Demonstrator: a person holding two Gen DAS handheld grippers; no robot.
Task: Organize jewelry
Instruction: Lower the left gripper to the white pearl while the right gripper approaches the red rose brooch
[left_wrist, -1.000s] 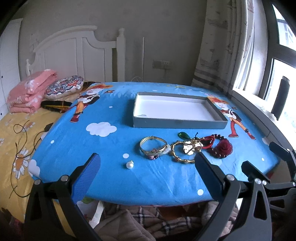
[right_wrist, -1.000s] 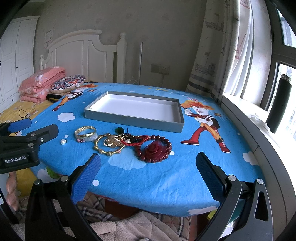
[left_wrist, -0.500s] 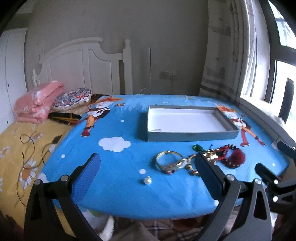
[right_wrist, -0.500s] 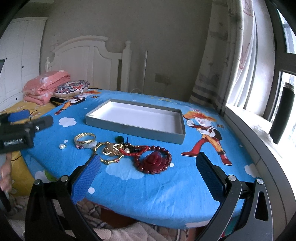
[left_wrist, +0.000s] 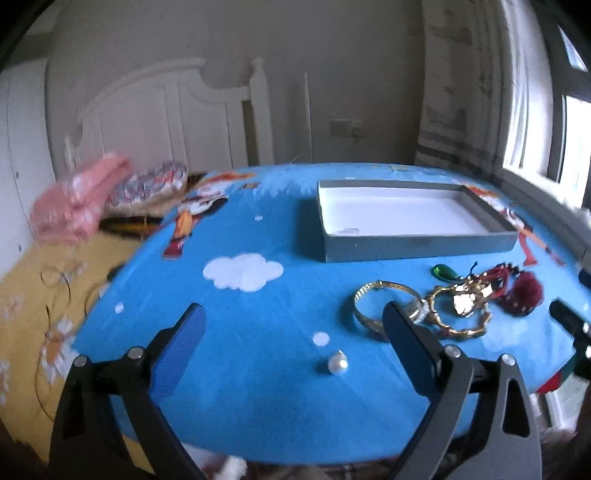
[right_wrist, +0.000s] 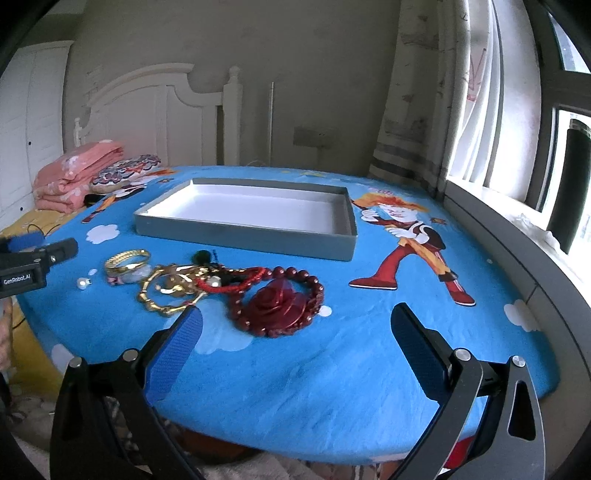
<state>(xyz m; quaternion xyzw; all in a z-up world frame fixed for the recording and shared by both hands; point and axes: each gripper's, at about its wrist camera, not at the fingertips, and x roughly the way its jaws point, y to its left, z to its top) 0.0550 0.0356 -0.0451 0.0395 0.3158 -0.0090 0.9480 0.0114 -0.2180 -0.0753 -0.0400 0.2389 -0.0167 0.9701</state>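
Both Grippers Held Wide Over the Jewelry on the Blue Table

Currently the left gripper (left_wrist: 291, 325) is seen with its jaws wide apart above the near edge of the table (left_wrist: 240, 325), nothing being gripped; the jaws have just been closing a little, and only a small pearl (left_wrist: 338, 363) on the cloth is framed between them. The right gripper (right_wrist: 295, 325) is likewise held wide and empty over the near edge.

Jewelry is clustered on the blue cartoon-printed cloth, between the near edge and the grey box (right_wrist: 332, 242), which is set open toward the far edge with its white floor showing. From the left side of the cluster, a gold bangle (right_wrist: 127, 258) is found, then a gold bamboo-link bracelet (right_wrist: 166, 302) just beside it, with a gold pendant lying inside that loop. A red cord (right_wrist: 236, 282) is tangled across the middle, and a green stone (left_wrist: 443, 271) lies just in front of the box wall. At the right end a dark red bead bracelet (right_wrist: 314, 291) is placed, with a red rose ornament (right_wrist: 277, 306) resting on it. A pale ring-like piece appears to sit against the bangle, though blur leaves that uncertain.

Beyond the left edge, folded pink bedding (right_wrist: 74, 173) is stacked by a white headboard (right_wrist: 155, 110).
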